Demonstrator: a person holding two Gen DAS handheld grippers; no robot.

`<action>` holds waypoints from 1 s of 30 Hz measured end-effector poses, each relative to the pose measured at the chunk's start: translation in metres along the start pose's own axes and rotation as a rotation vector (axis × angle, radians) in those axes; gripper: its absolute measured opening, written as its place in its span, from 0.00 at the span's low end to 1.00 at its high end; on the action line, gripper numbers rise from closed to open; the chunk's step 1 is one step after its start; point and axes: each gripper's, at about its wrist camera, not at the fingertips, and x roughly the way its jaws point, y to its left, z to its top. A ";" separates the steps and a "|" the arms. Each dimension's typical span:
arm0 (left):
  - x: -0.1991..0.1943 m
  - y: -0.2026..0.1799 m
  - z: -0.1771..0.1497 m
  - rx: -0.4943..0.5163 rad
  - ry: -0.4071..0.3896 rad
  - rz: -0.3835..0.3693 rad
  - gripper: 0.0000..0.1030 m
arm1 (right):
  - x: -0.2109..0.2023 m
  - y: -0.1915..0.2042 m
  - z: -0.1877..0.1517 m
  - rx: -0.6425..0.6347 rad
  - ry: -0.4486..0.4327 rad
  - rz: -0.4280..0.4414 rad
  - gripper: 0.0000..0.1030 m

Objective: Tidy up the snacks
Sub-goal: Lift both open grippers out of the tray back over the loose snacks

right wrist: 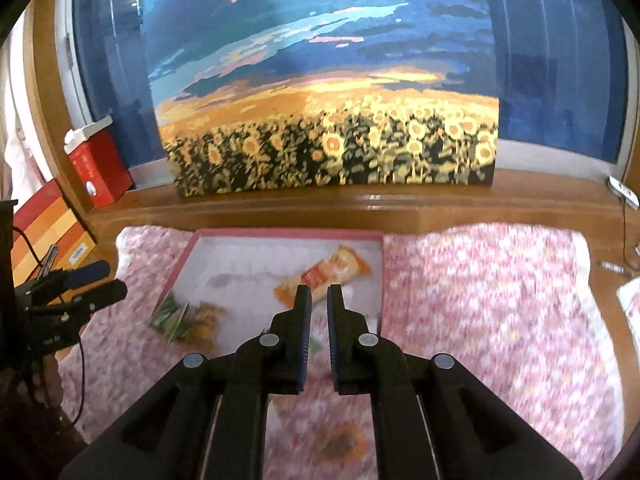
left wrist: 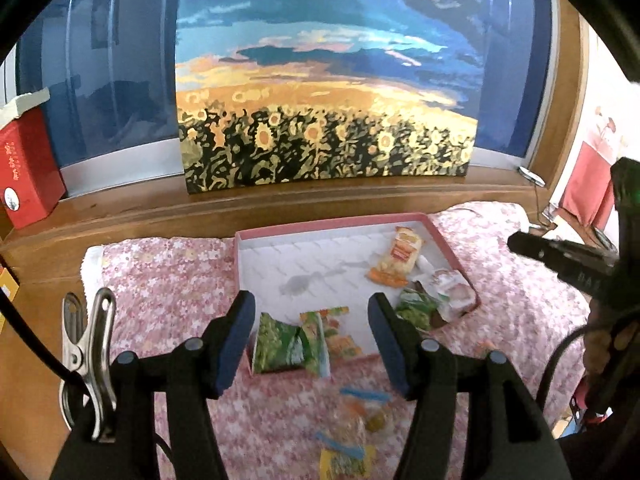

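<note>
From the left wrist, the left gripper (left wrist: 312, 312) hangs with jaws released and empty over the near edge of the pink tray (left wrist: 332, 222), where snack packets (left wrist: 398, 256) lie. From the right wrist, the right gripper (right wrist: 319, 300) is clenched on nothing above the tray's (right wrist: 288, 233) near right corner, an orange packet (right wrist: 324, 272) just beyond.

A: What is lying open, per the left wrist view?
B: The middle of the white tray floor (left wrist: 320, 264) is sitting bare at frame centre; the pink cloth (left wrist: 168, 280) at lower left is lying clear.

A: And what is obstructing?
B: Snack packets (left wrist: 396, 256) are crowding the tray's right side, more (left wrist: 296, 340) are overhanging its near edge, and the painting (left wrist: 328, 120) is walling off the top.
</note>
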 end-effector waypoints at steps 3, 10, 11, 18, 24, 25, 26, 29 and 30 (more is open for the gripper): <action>-0.014 -0.002 -0.009 0.009 -0.002 0.004 0.61 | -0.009 0.005 -0.013 0.008 0.011 0.018 0.09; -0.027 -0.004 -0.032 0.009 0.030 0.004 0.64 | -0.022 0.015 -0.036 0.007 0.035 0.036 0.09; -0.028 -0.004 -0.034 0.007 0.037 0.006 0.64 | -0.023 0.015 -0.038 0.013 0.039 0.035 0.09; -0.023 -0.004 -0.050 -0.017 0.093 -0.015 0.64 | -0.024 0.013 -0.055 0.035 0.088 0.036 0.09; -0.012 -0.005 -0.071 -0.038 0.169 -0.032 0.64 | -0.012 0.014 -0.083 0.048 0.193 0.036 0.09; -0.009 -0.004 -0.074 -0.046 0.178 -0.038 0.64 | -0.010 0.014 -0.086 0.051 0.209 0.037 0.09; -0.006 -0.001 -0.077 -0.058 0.188 -0.049 0.64 | -0.008 0.014 -0.090 0.054 0.223 0.037 0.09; 0.006 0.013 -0.071 -0.117 0.215 -0.091 0.65 | 0.000 0.014 -0.098 0.059 0.265 0.035 0.09; 0.009 0.017 -0.065 -0.133 0.207 -0.100 0.68 | 0.001 0.014 -0.100 0.059 0.270 0.036 0.09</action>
